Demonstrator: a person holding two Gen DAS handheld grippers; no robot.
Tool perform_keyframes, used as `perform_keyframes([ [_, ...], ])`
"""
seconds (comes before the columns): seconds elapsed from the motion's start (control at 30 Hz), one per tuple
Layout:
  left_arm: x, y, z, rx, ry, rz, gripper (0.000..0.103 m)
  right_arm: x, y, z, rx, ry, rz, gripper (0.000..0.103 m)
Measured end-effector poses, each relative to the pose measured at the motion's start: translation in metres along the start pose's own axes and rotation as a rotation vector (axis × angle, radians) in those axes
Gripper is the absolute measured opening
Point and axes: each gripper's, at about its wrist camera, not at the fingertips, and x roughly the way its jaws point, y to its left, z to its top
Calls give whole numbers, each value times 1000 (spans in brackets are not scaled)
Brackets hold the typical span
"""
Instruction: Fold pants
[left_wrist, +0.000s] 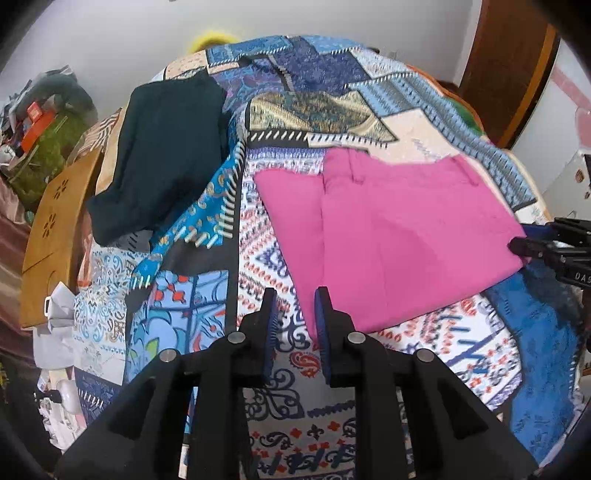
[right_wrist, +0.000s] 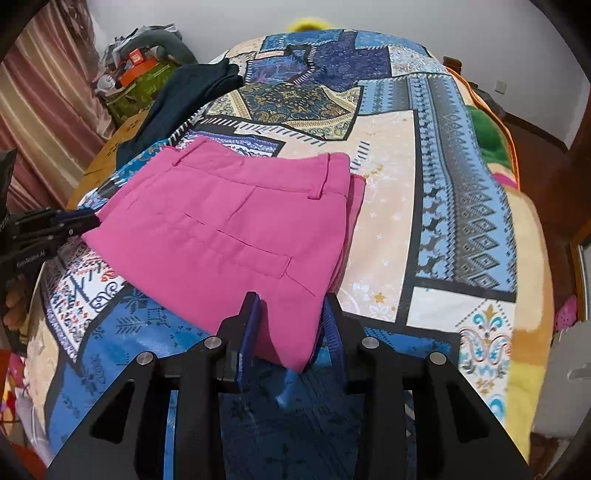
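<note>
- The pink pants (left_wrist: 399, 240) lie folded into a compact stack on the patterned quilt (left_wrist: 332, 376), waistband and belt loops toward the far side.
- My left gripper (left_wrist: 295, 314) hangs over the quilt at the near corner of the pants, jaws apart. Its right pad sits at the fabric's edge and nothing is between the pads but quilt.
- My right gripper (right_wrist: 291, 317) is at the opposite corner. Its jaws stand apart, one on either side of the corner of the stack, with pink cloth between them. They are not pinched onto it.
- In the left view the right gripper's tips show at the pants' right edge, and in the right view the left gripper (right_wrist: 79, 221) shows at their left edge.
- A dark garment (left_wrist: 159, 155) lies folded farther back on the quilt, well apart from the pants.
- Beside the bed are a wooden panel (left_wrist: 51, 243) and a pile of clutter (right_wrist: 140, 66) against the wall.
</note>
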Motion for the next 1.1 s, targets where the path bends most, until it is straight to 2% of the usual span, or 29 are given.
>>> perform_keyframes([
  [0.07, -6, 0, 7, 6, -21, -8, 21, -7, 2, 4, -15, -9, -13, 34],
  [0.13, -10, -3, 16, 18, -40, -2, 26, -16, 5, 10, -32, -39, -16, 40],
  [0.2, -12, -5, 27, 25, -57, -1, 40, -21, 9, 17, -45, -68, -11, 45],
  [0.3, -11, -11, 43, 32, -77, -18, 50, -25, 16, 28, -62, -106, 12, 47],
  [0.43, 1, -25, 64, 66, -61, -58, 51, -9, 26, 44, -79, -97, 33, 47],
  [0.57, 21, -38, 76, 102, -15, -83, 52, 20, 32, 58, -66, -45, 67, 47],
  [0.67, 41, -43, 79, 121, 40, -89, 55, 36, 33, 60, -54, -4, 78, 48],
  [0.73, 57, -42, 77, 121, 92, -99, 59, 50, 33, 59, -55, 54, 89, 53],
  [0.83, 78, -37, 70, 112, 161, -114, 64, 54, 35, 51, -93, 54, 86, 54],
  [0.93, 75, -29, 67, 91, 151, -137, 66, 48, 34, 46, -100, 54, 89, 56],
  [1.1, 58, -20, 57, 101, 113, -98, 66, 35, 26, 36, -90, 70, 96, 56],
])
